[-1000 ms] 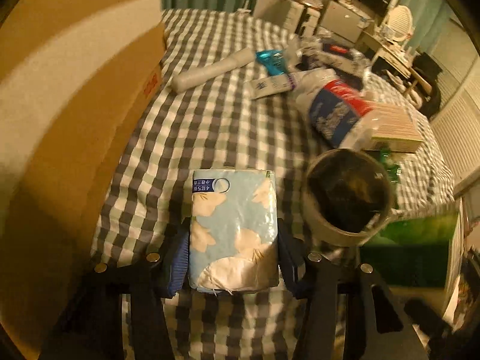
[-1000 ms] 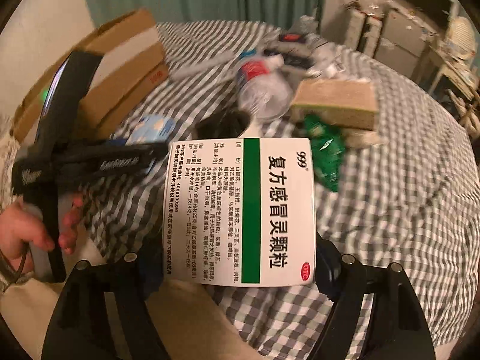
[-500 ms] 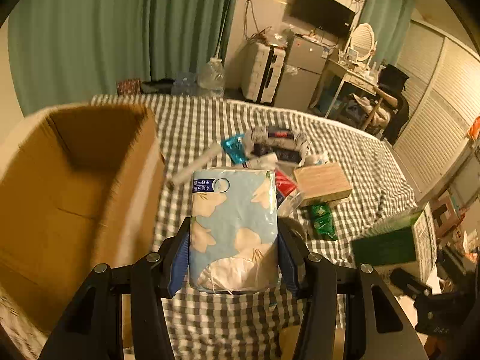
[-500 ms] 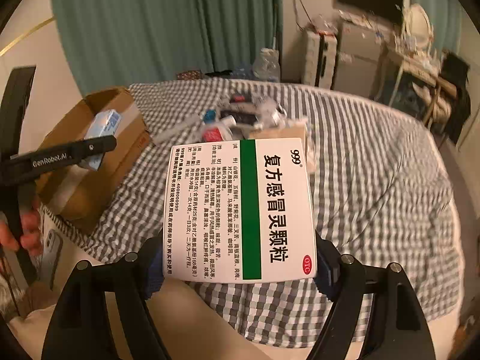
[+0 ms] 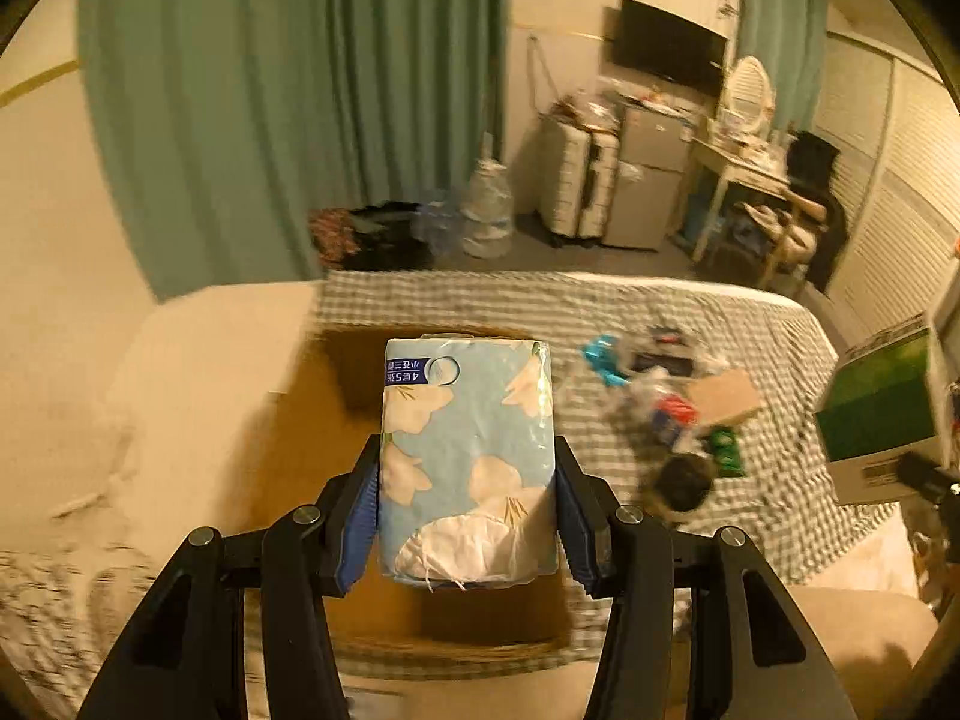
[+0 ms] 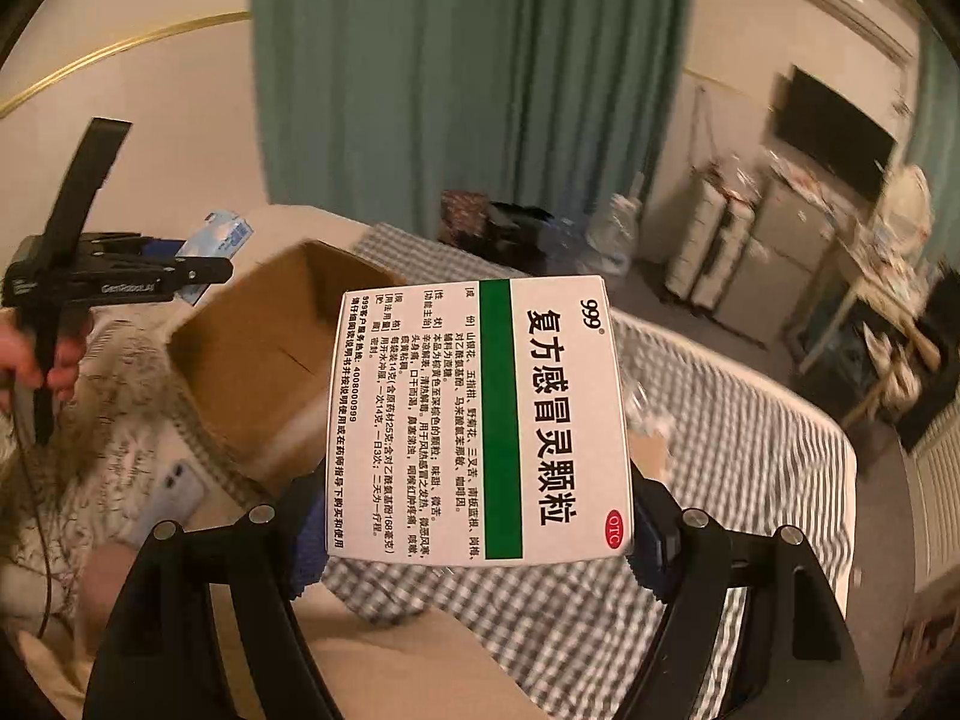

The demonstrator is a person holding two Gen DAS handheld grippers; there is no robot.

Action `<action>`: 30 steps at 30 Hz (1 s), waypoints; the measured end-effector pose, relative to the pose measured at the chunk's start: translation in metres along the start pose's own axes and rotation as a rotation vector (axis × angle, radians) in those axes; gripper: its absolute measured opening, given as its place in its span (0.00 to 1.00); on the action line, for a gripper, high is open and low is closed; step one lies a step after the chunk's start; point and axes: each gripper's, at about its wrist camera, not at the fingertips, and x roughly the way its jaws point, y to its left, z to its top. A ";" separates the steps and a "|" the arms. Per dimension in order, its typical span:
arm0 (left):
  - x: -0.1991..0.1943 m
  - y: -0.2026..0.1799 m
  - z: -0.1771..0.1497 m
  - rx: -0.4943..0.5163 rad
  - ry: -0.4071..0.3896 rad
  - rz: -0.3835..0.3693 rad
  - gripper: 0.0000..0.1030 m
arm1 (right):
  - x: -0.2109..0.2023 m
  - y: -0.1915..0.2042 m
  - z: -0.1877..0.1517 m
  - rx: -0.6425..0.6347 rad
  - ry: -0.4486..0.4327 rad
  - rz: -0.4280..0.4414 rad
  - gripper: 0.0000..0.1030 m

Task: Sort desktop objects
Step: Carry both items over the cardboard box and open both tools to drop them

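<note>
1. left gripper (image 5: pixel 467 516): its jaws are clamped on the two long sides of a pale blue tissue pack (image 5: pixel 467 456) printed with white flowers; the pack stands upright between the blue pads (image 5: pixel 359 525), its torn white end nearest the camera and its labelled end pointing away.
2. below and beyond the tissue pack lies the brown interior of an open cardboard box (image 5: pixel 312 450); the pack is held above the box opening, not touching it.
3. right gripper (image 6: pixel 480 531): its jaws grip a white medicine box (image 6: pixel 480 420) with a green stripe and black chinese print, held by its two side edges, printed face toward the camera.
4. in the right wrist view the cardboard box (image 6: pixel 252 360) sits to the left of and behind the medicine box, on a checked cloth (image 6: pixel 720 420).
5. the left gripper (image 6: pixel 198 267) appears at far left of that view, held in a hand (image 6: pixel 57 360), with the tissue pack (image 6: pixel 219 240) projecting above the box's far left corner.
6. remaining clutter (image 5: pixel 666 396) lies on the checked cloth (image 5: pixel 540 300) to the right of the cardboard box, well apart from both grippers.
</note>
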 end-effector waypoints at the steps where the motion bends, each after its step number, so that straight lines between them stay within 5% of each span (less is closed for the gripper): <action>1: -0.006 0.014 0.000 -0.011 -0.006 -0.002 0.51 | 0.000 0.007 0.007 -0.011 -0.009 0.010 0.76; 7: -0.004 0.067 -0.011 -0.083 0.002 0.007 0.51 | 0.026 0.054 0.056 -0.028 -0.021 0.132 0.76; 13: 0.025 0.079 -0.016 -0.068 0.040 0.003 0.51 | 0.088 0.094 0.085 -0.040 0.039 0.194 0.76; 19: 0.064 0.072 -0.024 -0.003 0.100 0.019 0.51 | 0.159 0.114 0.085 -0.029 0.143 0.201 0.76; 24: 0.083 0.079 -0.035 -0.047 0.136 -0.010 0.53 | 0.183 0.106 0.082 0.029 0.153 0.267 0.77; 25: 0.085 0.080 -0.035 -0.053 0.139 -0.020 0.55 | 0.184 0.104 0.083 0.053 0.144 0.295 0.81; 27: 0.085 0.082 -0.037 -0.074 0.147 -0.027 0.89 | 0.183 0.094 0.087 0.100 0.132 0.322 1.00; 30: 0.077 0.087 -0.038 -0.121 0.106 -0.002 0.99 | 0.172 0.077 0.087 0.160 0.084 0.288 1.00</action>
